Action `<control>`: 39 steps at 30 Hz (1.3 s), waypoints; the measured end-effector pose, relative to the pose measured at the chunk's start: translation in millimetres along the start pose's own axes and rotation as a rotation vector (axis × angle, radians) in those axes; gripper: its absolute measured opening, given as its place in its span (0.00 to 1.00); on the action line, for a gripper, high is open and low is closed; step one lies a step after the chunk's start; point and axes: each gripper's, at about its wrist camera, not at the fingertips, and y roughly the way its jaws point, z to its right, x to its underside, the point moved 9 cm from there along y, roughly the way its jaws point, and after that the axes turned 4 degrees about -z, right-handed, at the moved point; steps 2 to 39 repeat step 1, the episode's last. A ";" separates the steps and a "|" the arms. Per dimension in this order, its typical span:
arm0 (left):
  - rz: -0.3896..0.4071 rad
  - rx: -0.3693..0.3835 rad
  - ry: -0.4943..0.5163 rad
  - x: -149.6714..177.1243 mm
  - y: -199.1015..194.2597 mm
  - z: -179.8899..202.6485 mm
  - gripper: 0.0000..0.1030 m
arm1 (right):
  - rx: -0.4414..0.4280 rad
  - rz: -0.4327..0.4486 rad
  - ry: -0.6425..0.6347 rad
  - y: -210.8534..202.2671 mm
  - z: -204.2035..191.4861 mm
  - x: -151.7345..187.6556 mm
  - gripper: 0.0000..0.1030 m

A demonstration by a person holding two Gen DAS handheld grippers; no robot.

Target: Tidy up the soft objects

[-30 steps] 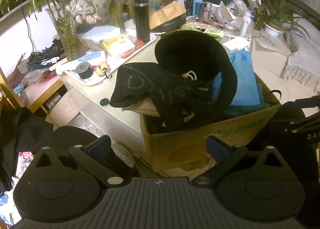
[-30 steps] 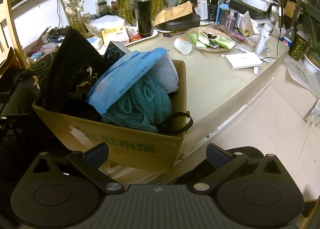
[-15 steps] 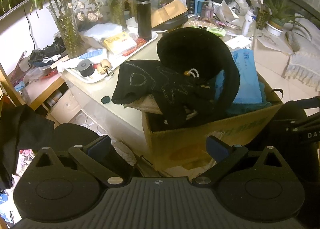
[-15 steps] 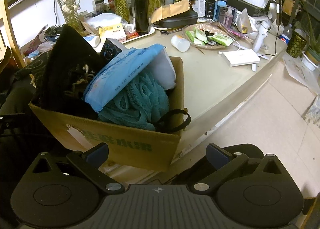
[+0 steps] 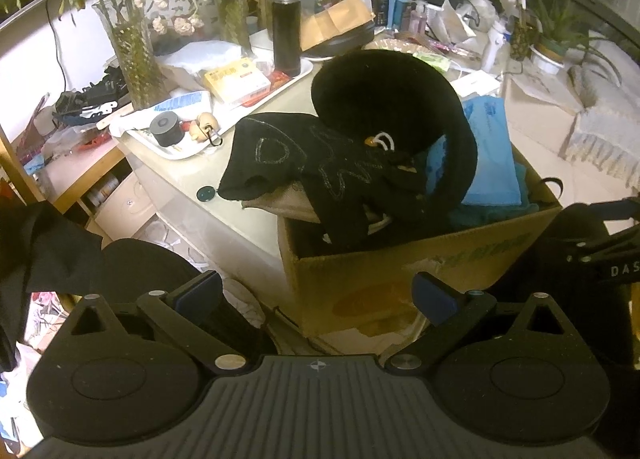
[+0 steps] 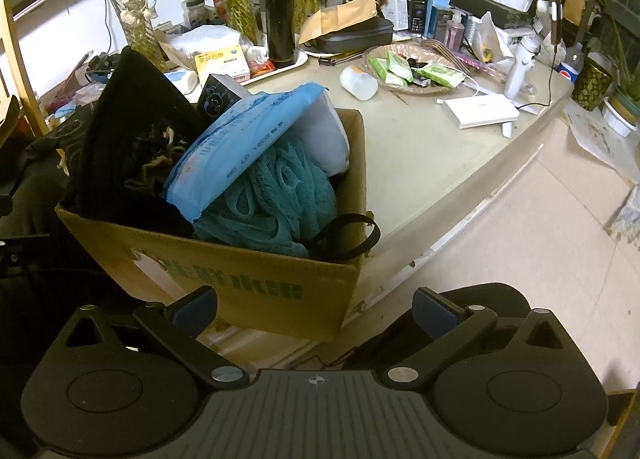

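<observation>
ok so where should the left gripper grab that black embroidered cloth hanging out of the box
Grip the loose end of the black embroidered cloth that overhangs the cardboard box rim above the table. Come in from the box's left side with the open left gripper: that flap hangs free, while the rest is tucked under the black hat.

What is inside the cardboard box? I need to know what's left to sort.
The cardboard box holds a black hat, black embroidered cloth, blue packet and teal mesh sponge; anything beneath is hidden.
</observation>
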 end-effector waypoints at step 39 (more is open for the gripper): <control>0.001 -0.001 -0.001 -0.2 0.0 -0.1 1.00 | 0.001 0.001 0.000 -0.3 0.2 0.0 1.00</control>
